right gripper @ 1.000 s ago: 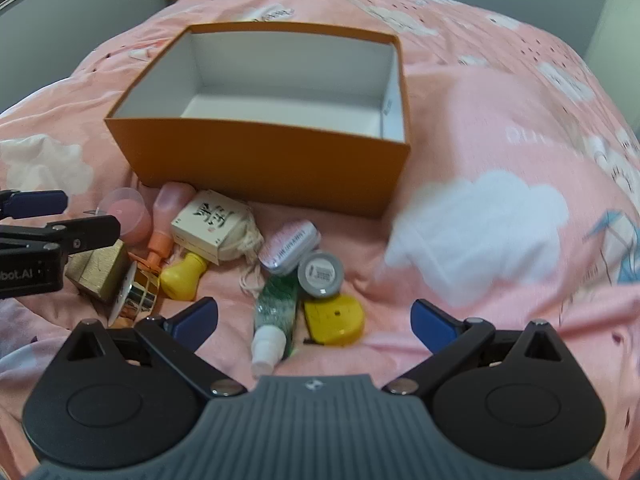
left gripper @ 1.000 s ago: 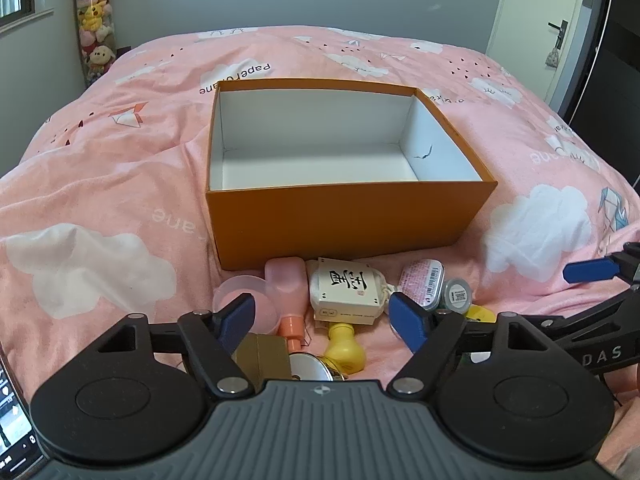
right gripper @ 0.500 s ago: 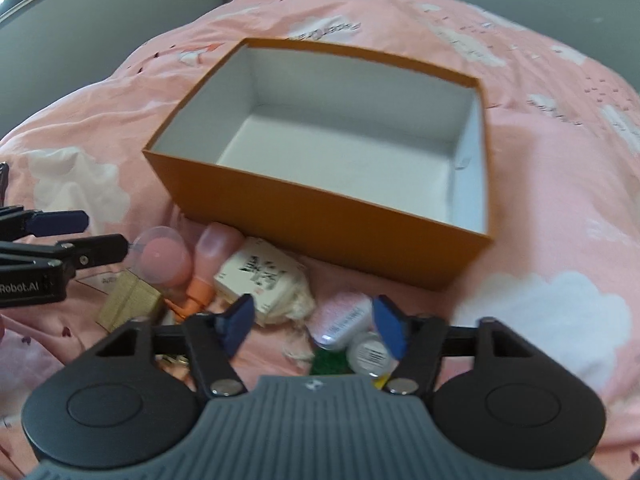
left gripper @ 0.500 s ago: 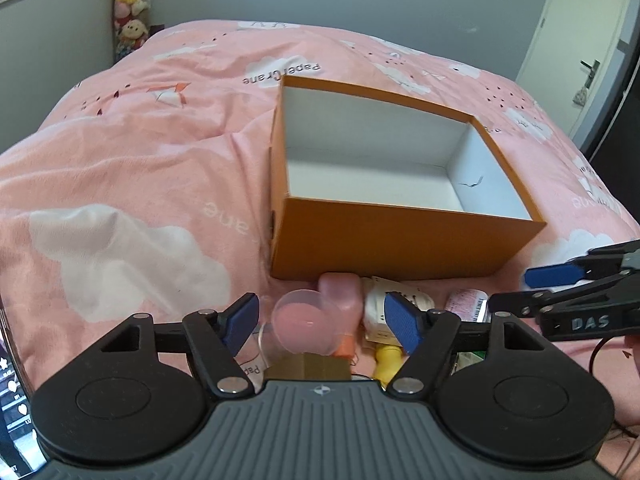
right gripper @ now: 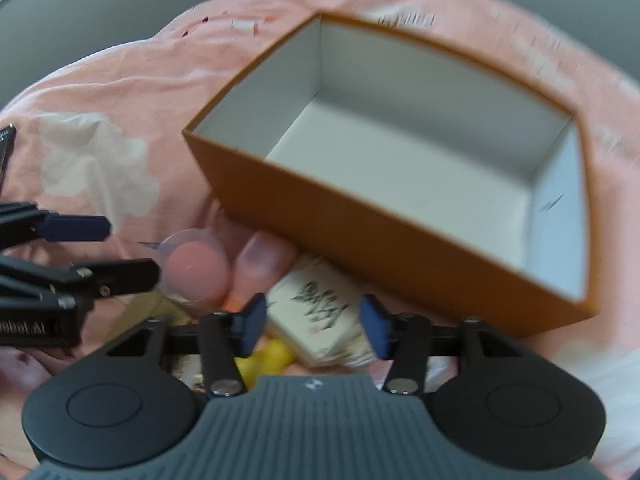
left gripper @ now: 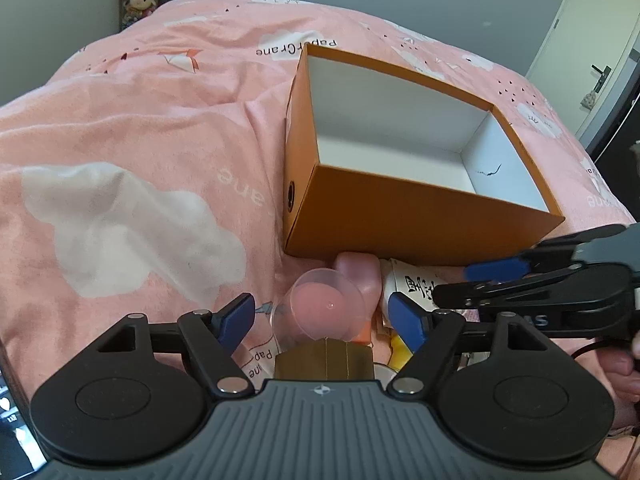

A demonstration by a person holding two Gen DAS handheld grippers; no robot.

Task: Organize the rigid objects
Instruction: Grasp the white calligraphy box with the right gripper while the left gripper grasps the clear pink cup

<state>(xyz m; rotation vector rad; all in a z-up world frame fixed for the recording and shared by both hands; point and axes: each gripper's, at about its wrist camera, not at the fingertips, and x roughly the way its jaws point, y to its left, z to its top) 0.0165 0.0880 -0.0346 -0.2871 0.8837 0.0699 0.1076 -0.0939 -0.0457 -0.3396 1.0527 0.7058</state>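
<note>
You have the pink bed (left gripper: 132, 128) under everything, soft and uneven, so nothing on it sits firmly. The orange box (left gripper: 400, 224) is your landmark: open-topped, and bare inside as far as both views show. All the loose things lie in a tight cluster against its near wall.

Your left tongs (left gripper: 322, 318) stand wide and are opening, nothing pressed between them; the clear pink cup (left gripper: 326, 308) lies on its side in front of their gap, with the brass-coloured block (left gripper: 324, 360) nearer you than the cup. Your right tongs (right gripper: 314, 322) are narrowing around the white card box with black characters (right gripper: 320, 316), which lies just in front of the orange box; the blur hides whether the pads touch it yet.

The risks, as I judge them:
- The two tools work close together in front of the box; they may knock.
- The card box is wedged among a pink bottle (left gripper: 360, 276) and a yellow piece (right gripper: 272, 360); closing could drag neighbours along.
- The cup can roll away from a careless nudge.
</note>
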